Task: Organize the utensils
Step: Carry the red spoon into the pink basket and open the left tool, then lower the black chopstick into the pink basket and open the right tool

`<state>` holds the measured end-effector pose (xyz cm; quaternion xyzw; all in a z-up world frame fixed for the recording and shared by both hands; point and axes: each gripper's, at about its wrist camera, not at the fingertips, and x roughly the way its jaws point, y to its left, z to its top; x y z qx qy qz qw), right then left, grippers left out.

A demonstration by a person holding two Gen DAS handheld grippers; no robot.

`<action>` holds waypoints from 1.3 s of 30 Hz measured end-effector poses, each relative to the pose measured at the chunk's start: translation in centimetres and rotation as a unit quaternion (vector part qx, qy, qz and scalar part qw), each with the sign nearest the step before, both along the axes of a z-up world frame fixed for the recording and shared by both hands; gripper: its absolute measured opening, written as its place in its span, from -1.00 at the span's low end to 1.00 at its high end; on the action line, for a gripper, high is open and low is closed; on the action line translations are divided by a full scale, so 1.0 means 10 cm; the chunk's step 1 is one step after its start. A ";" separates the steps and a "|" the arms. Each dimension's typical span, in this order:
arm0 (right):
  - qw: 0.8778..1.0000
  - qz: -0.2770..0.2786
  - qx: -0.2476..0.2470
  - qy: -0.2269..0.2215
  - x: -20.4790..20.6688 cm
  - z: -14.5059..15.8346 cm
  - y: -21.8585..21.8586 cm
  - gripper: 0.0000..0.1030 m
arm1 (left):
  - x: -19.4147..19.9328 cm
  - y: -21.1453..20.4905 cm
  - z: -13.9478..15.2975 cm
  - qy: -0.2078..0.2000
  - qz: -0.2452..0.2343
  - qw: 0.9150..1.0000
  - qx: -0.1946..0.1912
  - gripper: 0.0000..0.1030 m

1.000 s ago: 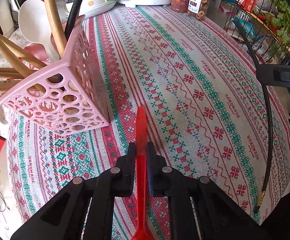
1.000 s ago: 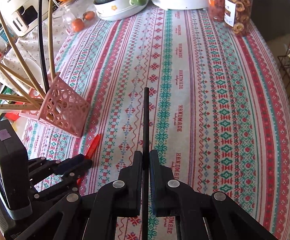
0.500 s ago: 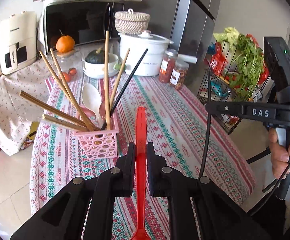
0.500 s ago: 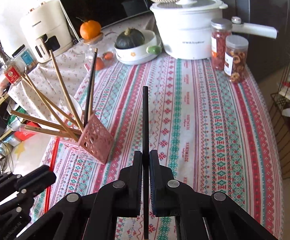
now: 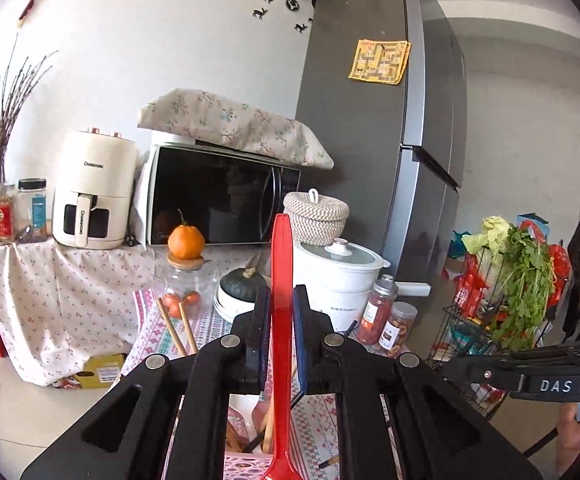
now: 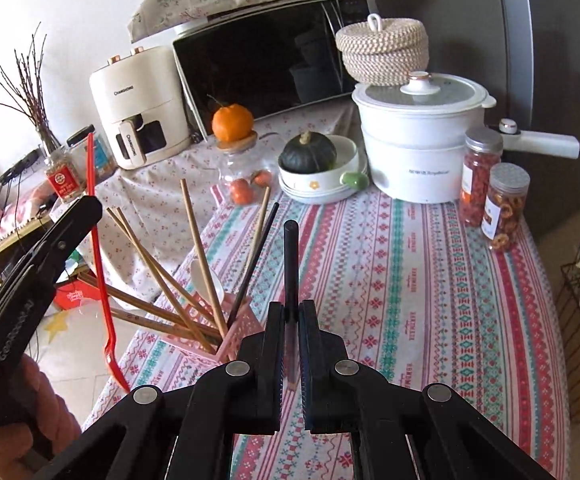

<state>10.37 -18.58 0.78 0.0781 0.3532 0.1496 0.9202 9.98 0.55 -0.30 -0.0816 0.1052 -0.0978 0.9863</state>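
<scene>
My left gripper (image 5: pixel 281 312) is shut on a red plastic utensil (image 5: pixel 281 280) and holds it upright, handle up, above the pink perforated holder (image 5: pixel 246 466). In the right wrist view the red utensil (image 6: pixel 98 264) hangs left of the holder (image 6: pixel 238 328), its lower end near the table's left edge. The holder stands on the table with several wooden chopsticks (image 6: pixel 200 256), a black chopstick and a white spoon in it. My right gripper (image 6: pixel 290 320) is shut on a black chopstick (image 6: pixel 291 256) that points up and forward, to the right of the holder.
The table has a striped patterned cloth (image 6: pixel 410 280). At its far end stand a white pot (image 6: pixel 418 136), two jars (image 6: pixel 506 204), a bowl with a squash (image 6: pixel 310 160) and a glass jar with an orange (image 6: pixel 232 124). A wire rack with greens (image 5: pixel 518 292) stands right.
Both grippers have risen and tilted up from the table. The left one swung the red utensil upright over the holder. The right one lifted the black chopstick.
</scene>
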 end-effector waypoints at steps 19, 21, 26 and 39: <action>1.000 -0.001 0.012 0.005 0.07 -0.04 -0.07 -0.90 | 0.62 -0.14 -0.54 -0.004 0.122 0.992 0.002 -0.79; 1.000 -0.001 0.012 0.005 0.07 -0.04 -0.07 -0.90 | 0.63 -0.12 -0.58 0.010 0.118 0.993 -0.001 -0.78; 1.000 0.000 0.016 -0.005 0.03 0.04 -0.06 -0.90 | 0.61 -0.09 -0.53 0.048 0.092 0.995 0.000 -0.38; 0.998 0.017 0.038 -0.040 -0.12 0.55 0.09 -0.90 | 0.14 0.30 -0.24 0.189 0.024 0.982 -0.017 0.05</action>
